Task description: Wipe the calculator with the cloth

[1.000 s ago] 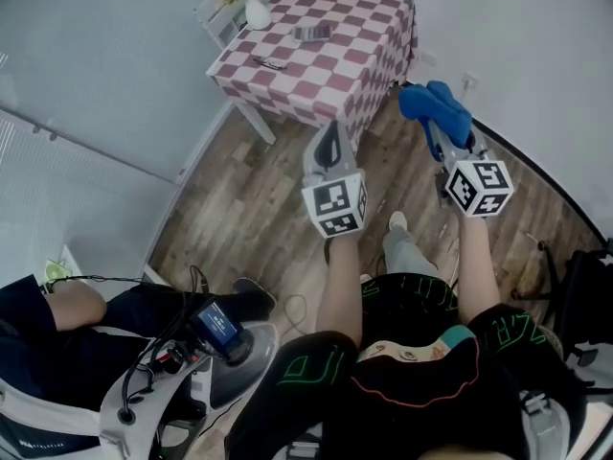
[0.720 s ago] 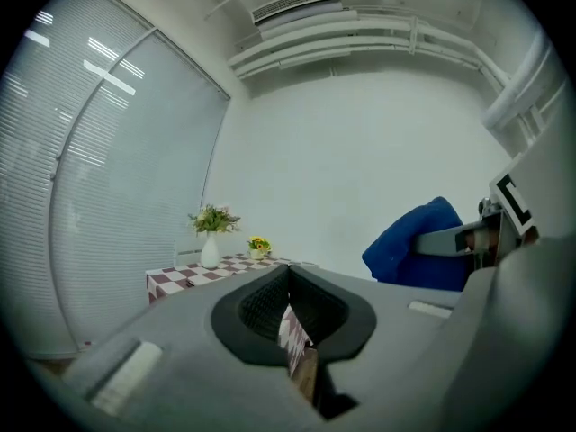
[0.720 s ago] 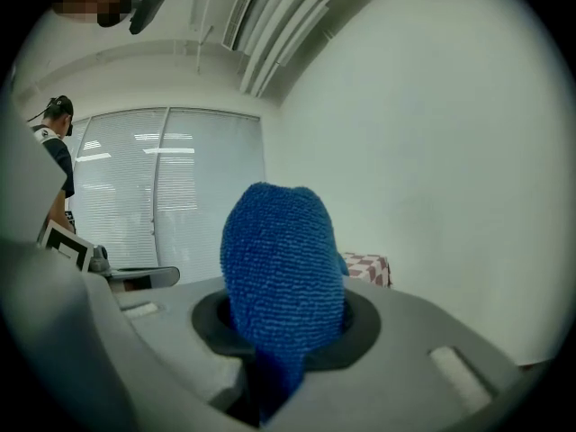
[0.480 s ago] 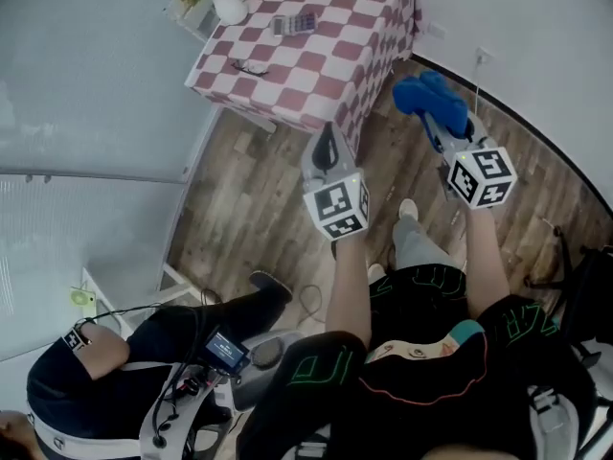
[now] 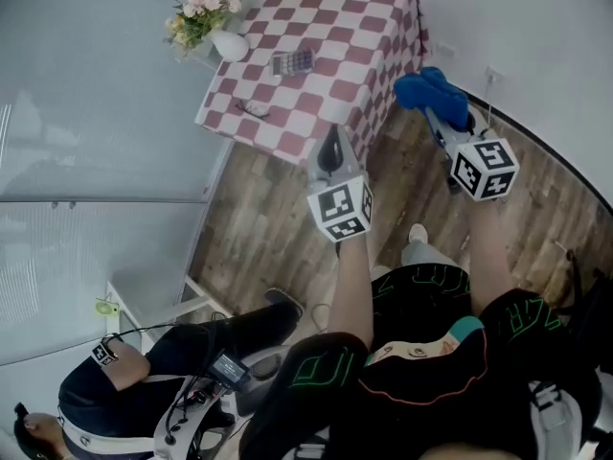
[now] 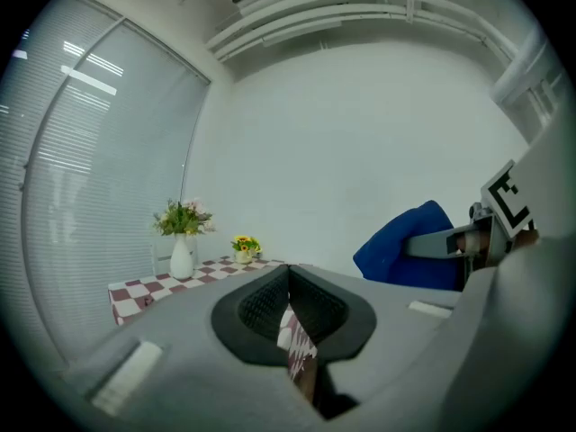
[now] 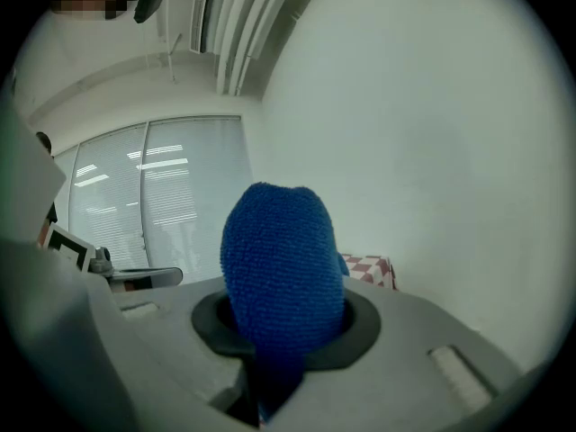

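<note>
The calculator (image 5: 291,61) lay flat on the checked table (image 5: 369,36), well apart from both my grippers. My right gripper (image 5: 439,113) was clamped on the blue cloth (image 5: 429,88), bunched above the jaws, likely so it was ready for wiping at the table. My left gripper (image 5: 331,153) was closed on nothing, probably kept free to steady the calculator.

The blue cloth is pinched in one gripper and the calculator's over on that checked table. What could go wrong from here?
1. The calculator lies loose on the table; with nothing holding it, a wipe may just slide it along.
2. The white vase of flowers stands near it at the table's edge and could be knocked.
3. The cloth bulges far out of the right gripper, so it may wipe clumsily or slip.
</note>
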A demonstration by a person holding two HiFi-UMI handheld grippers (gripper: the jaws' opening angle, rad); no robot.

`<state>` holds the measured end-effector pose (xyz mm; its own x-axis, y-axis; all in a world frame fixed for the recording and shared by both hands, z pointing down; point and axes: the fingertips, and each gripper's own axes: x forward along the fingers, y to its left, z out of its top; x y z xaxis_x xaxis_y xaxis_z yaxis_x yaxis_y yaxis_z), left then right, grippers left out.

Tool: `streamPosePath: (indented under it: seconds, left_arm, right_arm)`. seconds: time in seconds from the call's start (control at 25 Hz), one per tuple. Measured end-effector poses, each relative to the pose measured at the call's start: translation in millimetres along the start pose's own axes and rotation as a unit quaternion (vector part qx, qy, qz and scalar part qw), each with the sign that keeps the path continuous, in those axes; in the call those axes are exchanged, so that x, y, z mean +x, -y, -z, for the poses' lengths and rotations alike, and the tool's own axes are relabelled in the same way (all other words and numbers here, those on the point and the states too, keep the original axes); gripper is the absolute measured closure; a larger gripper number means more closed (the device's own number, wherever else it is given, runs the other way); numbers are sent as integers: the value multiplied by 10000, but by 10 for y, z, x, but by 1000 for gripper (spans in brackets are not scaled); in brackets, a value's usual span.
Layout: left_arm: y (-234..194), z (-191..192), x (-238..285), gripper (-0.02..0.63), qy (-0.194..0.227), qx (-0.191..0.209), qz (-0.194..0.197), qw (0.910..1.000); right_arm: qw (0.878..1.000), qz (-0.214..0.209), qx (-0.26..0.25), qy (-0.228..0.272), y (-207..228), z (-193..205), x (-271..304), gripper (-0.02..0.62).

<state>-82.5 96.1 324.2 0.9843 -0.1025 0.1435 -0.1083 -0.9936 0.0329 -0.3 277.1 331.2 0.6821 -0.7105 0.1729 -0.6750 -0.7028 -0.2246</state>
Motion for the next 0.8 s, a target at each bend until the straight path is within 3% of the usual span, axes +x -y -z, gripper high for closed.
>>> streamPosePath:
  seconds: [0.36,0.8]
  left_arm:
    - [50,-343,366,597,375,36,-123,9992]
    - [-192,2,1078,597,141,-425,-138,9989]
  right_arm:
    - [9992,-247,-158,272,232,-435,306,499]
    - [9986,-190,-493,-48,527,-366,856,499]
